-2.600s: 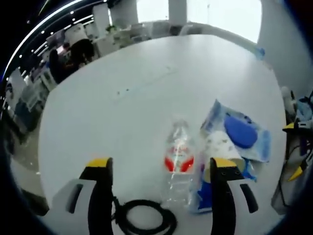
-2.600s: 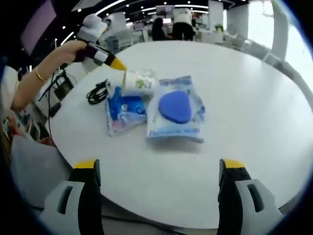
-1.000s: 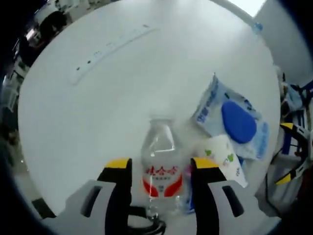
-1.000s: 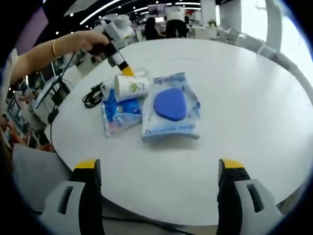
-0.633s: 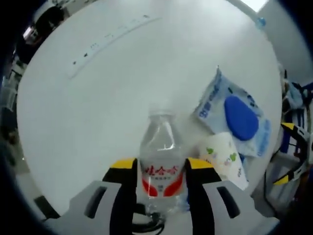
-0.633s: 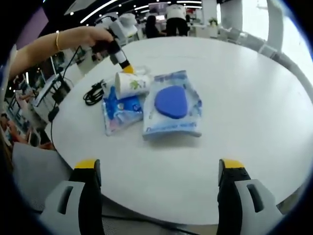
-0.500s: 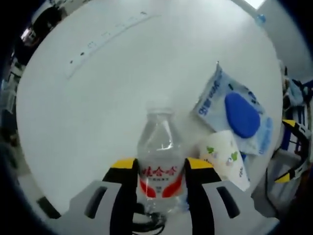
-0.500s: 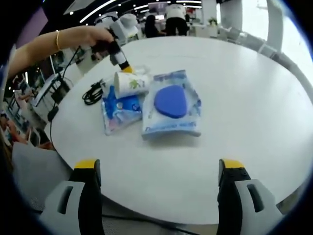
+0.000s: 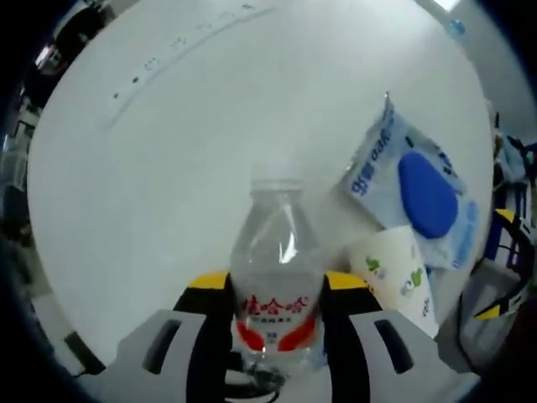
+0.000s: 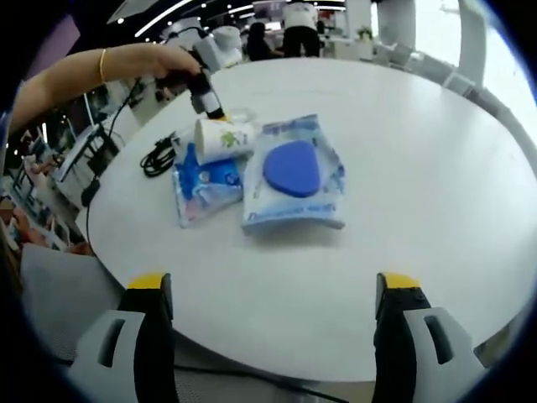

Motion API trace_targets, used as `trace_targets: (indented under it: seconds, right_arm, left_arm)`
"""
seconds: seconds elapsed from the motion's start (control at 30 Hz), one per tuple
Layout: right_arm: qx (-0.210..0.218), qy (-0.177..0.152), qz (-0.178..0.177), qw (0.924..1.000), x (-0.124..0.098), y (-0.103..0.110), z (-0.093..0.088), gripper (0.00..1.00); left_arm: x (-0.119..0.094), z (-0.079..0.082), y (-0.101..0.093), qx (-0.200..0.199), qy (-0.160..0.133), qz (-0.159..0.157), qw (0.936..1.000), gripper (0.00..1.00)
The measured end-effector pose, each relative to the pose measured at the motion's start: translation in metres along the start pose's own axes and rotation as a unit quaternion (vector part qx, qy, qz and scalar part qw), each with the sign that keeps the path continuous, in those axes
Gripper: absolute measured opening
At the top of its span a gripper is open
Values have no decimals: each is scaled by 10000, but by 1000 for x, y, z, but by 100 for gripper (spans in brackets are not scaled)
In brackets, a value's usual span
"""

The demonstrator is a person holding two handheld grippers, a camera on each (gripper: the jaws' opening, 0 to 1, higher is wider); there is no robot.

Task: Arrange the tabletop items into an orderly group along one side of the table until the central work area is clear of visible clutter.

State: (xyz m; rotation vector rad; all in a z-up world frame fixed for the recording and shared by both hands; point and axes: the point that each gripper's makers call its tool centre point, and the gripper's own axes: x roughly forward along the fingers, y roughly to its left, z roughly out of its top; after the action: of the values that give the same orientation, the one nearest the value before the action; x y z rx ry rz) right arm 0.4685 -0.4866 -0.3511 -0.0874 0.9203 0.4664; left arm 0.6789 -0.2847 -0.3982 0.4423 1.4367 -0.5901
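Between the jaws: left gripper (image 9: 273, 290) pinches the water bottle (image 9: 276, 273), upright, long axis vertical.
Right gripper (image 10: 273, 294): spread wide, holding nothing, well apart from the items.
Beside the bottle: paper cup (image 9: 395, 273), blue pouch (image 9: 419, 195), cable (image 10: 162, 157) on the table (image 10: 419, 168).
Nearer hand: left one.

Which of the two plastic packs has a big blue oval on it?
The larger pack, on the right in the right gripper view. The smaller pack beside it lies partly under the paper cup.
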Motion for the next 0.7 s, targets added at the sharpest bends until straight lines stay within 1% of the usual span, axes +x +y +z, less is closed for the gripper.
trace_targets:
  seconds: [0.1, 0.23, 0.27, 0.43, 0.53, 0.7]
  right_arm:
    - [43, -45, -31, 10000, -1, -1, 1, 99]
    - [65, -70, -16, 10000, -1, 0, 2, 99]
    - [67, -81, -3, 9999, -1, 0, 2, 99]
    - [76, -49, -17, 10000, 0, 0, 1, 99]
    - [52, -36, -6, 10000, 0, 1, 0, 99]
    - [-4, -6, -22, 10000, 0, 1, -1, 99]
  left_arm:
    - [2, -1, 0, 122, -7, 83, 9999, 39]
    - [0, 1, -2, 240, -165, -1, 9996, 39]
    - [0, 2, -2, 183, -245, -20, 9995, 39]
    - [-1, 2, -2, 150, -480, -78, 9987, 38]
    - [-1, -1, -3, 83, -494, -114, 9987, 37]
    - [-7, -3, -6, 12, -728, -222, 9971, 37]
